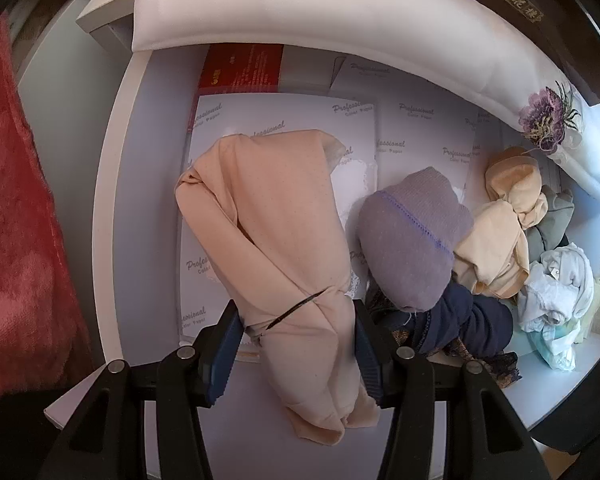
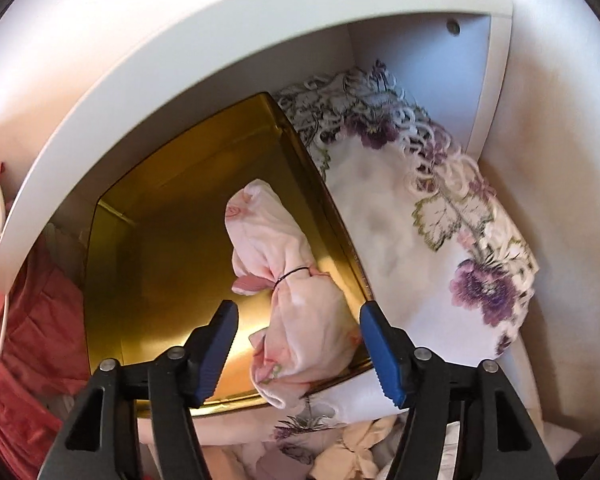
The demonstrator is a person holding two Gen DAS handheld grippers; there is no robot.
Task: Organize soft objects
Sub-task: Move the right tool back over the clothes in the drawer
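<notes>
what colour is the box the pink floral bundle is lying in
Shiny gold box, with the bundle inside; clearest in the right wrist view.

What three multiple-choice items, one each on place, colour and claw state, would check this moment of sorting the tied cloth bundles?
1. Where does the pink floral bundle lie?
A. in the gold tin
B. on the printed paper sheets
C. on the red blanket

2. What colour is the sock beside the peach bundle?
A. green
B. lavender
C. black

3. How do the two claws stand?
A. both are clear of any cloth
B. the right grips, the left is clear
C. the left claw grips the peach bundle, the right claw is open

Answers:
1 A: the bundle rests inside the tin's gold walls, one end over its near rim.
2 B: its knit is pale purple with a violet seam.
3 C: the left pads press the peach cloth; the right pads stand apart from the floral bundle.
</notes>
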